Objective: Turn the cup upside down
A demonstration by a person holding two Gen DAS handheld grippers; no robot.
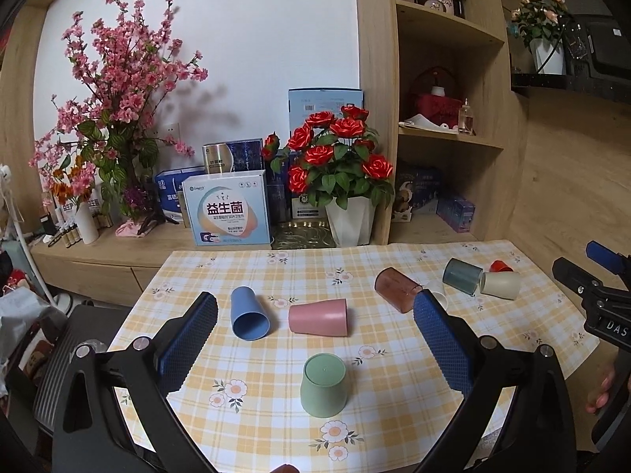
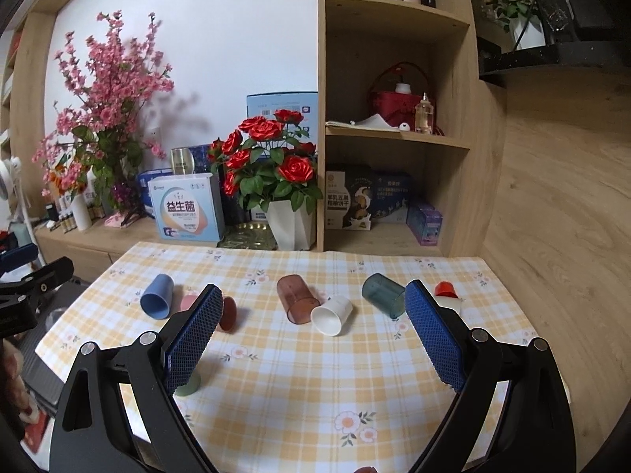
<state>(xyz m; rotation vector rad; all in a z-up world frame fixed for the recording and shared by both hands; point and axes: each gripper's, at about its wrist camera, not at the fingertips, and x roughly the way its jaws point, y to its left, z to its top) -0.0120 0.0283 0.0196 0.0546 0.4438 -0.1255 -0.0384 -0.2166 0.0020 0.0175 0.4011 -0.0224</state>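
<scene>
Seven cups show on the bench (image 1: 394, 425) in the left wrist view, and only the green cup (image 1: 323, 385) stands mouth down, its flat base facing up, near the front edge between the spread fingers of the left tool (image 1: 315, 331). That tool holds nothing; its blue ribbed pads (image 1: 189, 339) stand wide apart, well clear of the green cup. Beyond it a blue cup (image 1: 249, 313) lies on its side with its mouth toward the camera, and a pink cup (image 1: 318, 317) lies on its side just to the right of it.

The right wrist view hides most of the green cup behind one finger (only a sliver of its lower edge (image 2: 188, 386) peeks out), but it gives what the left view nearly hides: a white cup (image 2: 332, 314) on its side with its open mouth forward, touching a see-through brown cup (image 2: 296, 298) that also lies down. In this view a dark teal cup (image 2: 384, 295) lies further right, and a small red cap (image 2: 445, 288) sits behind the right finger. The right tool (image 2: 311, 333) is likewise spread wide and empty, held above the checked cloth (image 2: 299, 386).

Only the left view shows a cream cup (image 1: 500, 284) lying beside the teal one. A pot of red roses (image 1: 339, 165) stands behind the bench.
</scene>
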